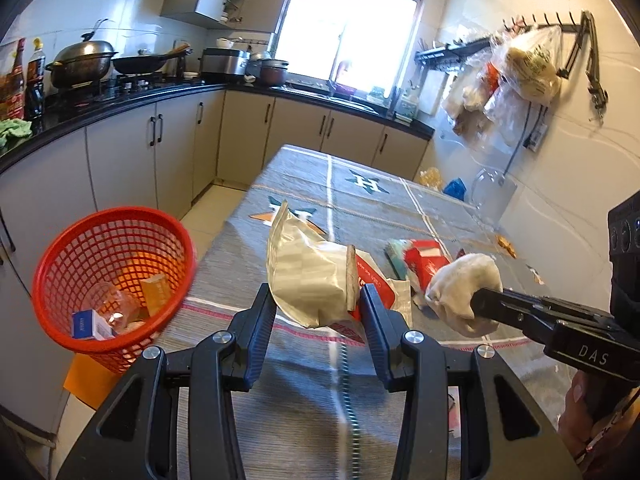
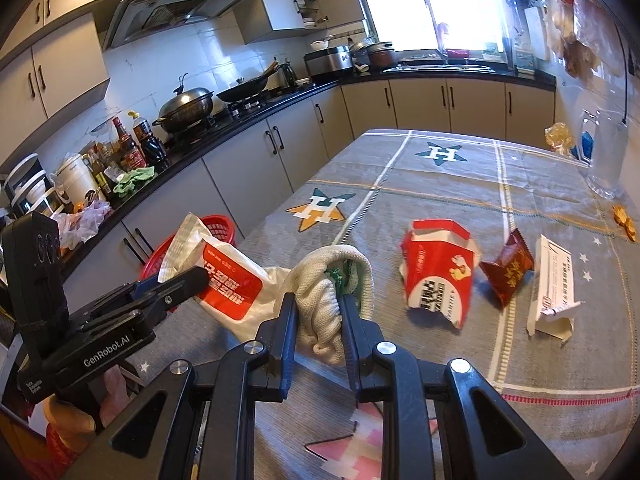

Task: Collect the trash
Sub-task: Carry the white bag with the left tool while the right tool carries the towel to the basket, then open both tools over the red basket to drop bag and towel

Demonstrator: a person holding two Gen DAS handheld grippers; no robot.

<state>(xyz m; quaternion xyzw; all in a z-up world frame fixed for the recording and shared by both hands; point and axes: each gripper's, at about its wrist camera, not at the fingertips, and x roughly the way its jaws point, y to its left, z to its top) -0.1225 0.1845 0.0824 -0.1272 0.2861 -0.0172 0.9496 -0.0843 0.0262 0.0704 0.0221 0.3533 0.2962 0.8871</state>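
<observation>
My left gripper [image 1: 318, 304] is clamped on a white and red bag [image 1: 308, 276], lifted over the table [image 1: 360, 208]; the red basket [image 1: 114, 280] sits at nine o'clock. My right gripper [image 2: 318, 312] pinches a white glove [image 2: 330, 280]; a red carton [image 2: 438, 270] lies at two o'clock.

I see the worktop [image 2: 400, 184] covered by a grey cloth with star emblems. On it lie a crushed red carton [image 2: 438, 270], a dark red snack packet [image 2: 507, 270], a white box [image 2: 554, 284] and a clear jug [image 2: 606, 152] near the wall.
</observation>
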